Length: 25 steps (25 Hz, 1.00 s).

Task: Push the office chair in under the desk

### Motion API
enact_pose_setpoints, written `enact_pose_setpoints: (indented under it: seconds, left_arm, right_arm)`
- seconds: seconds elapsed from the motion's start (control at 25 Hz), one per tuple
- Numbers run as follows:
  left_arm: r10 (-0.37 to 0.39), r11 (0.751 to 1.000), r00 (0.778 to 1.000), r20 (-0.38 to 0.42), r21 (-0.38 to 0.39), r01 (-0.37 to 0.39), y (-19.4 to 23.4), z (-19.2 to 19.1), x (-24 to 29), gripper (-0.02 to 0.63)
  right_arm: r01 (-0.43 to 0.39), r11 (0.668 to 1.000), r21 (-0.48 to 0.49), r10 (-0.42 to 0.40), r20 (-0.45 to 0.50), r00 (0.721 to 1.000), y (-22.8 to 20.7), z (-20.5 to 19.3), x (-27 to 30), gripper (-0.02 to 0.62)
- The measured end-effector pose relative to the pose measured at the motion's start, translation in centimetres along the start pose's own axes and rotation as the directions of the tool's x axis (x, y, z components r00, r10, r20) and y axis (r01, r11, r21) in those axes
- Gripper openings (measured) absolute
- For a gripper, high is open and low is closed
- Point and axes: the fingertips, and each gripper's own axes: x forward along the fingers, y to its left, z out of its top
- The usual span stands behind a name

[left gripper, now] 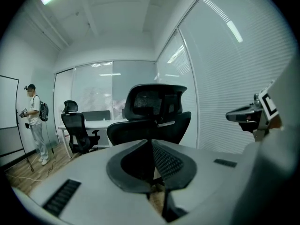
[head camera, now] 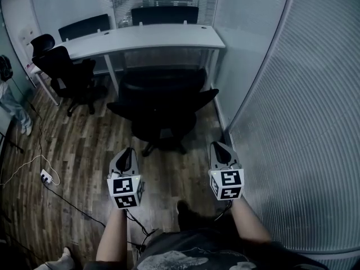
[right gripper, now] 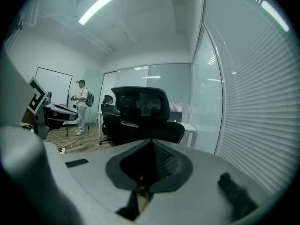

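Observation:
A black office chair (head camera: pixel 163 103) stands in front of the white desk (head camera: pixel 146 38), its back toward me and its seat partly under the desk's right half. It fills the middle of the left gripper view (left gripper: pixel 152 114) and the right gripper view (right gripper: pixel 140 111). My left gripper (head camera: pixel 127 153) hovers short of the chair's left rear, shut and holding nothing. Level with it on the right, my right gripper (head camera: pixel 220 146) is also shut and empty. Neither touches the chair.
A second black chair (head camera: pixel 67 75) sits at the desk's left end. A glass wall with blinds (head camera: pixel 292 111) runs close along the right. A power strip (head camera: pixel 46 177) and cables lie on the wood floor at left. A person (left gripper: pixel 33 121) stands far left.

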Motion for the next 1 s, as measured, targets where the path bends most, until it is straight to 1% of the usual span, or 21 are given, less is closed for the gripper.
enact_pose_setpoints:
  seconds: [0.08,0.2,0.28,0.48,0.6,0.68,0.72,0.8,0.92,1.0]
  left_arm:
    - [0.001,1.000,1.000,-0.005,0.021,-0.001,0.2,0.8,1.6,0.015]
    - [0.006,1.000,1.000,-0.008,0.027,-0.006,0.4,1.8,3.7,0.017]
    - [0.003,0.999,1.000,-0.018,0.033,-0.002,0.5,2.1,5.1,0.033]
    - [-0.002,0.999,0.999,-0.042,0.039,0.004,0.9,2.3,8.2,0.137]
    - [0.011,0.998,0.999,-0.048,0.062,-0.008,1.5,2.3,9.8,0.195]
    - [0.021,0.996,0.998,-0.054,0.088,-0.016,1.8,2.4,10.8,0.244]
    - [0.028,0.994,0.998,-0.057,0.103,-0.022,2.0,2.4,11.3,0.266]
    - [0.058,0.989,0.997,-0.057,0.139,-0.049,2.6,2.6,12.1,0.294]
    - [0.123,0.970,0.992,-0.022,0.213,-0.115,3.9,3.5,12.8,0.334]
    - [0.157,0.957,0.987,-0.019,0.249,-0.147,4.7,3.9,13.1,0.348]
  right_arm:
    - [0.004,1.000,-0.005,-0.004,-0.001,1.000,-0.9,0.4,1.5,0.023]
    - [0.012,1.000,-0.012,-0.012,-0.007,1.000,-2.4,1.1,3.6,0.023]
    - [0.012,1.000,-0.028,-0.012,-0.008,1.000,-3.0,1.5,5.0,0.023]
    - [-0.020,0.997,-0.069,0.018,-0.023,1.000,-4.0,1.9,8.3,0.025]
    - [-0.045,0.995,-0.086,0.042,-0.035,0.999,-4.4,1.9,10.1,0.028]
    - [-0.056,0.992,-0.111,0.052,-0.044,0.998,-4.7,1.9,11.3,0.059]
    - [-0.064,0.990,-0.124,0.058,-0.049,0.997,-4.8,1.9,11.8,0.094]
    - [-0.078,0.986,-0.148,0.071,-0.056,0.996,-4.9,2.0,12.8,0.140]
    - [-0.077,0.972,-0.220,0.068,-0.048,0.997,-5.2,2.5,14.2,0.210]
    - [-0.069,0.959,-0.275,0.060,-0.043,0.997,-5.6,2.9,14.8,0.236]
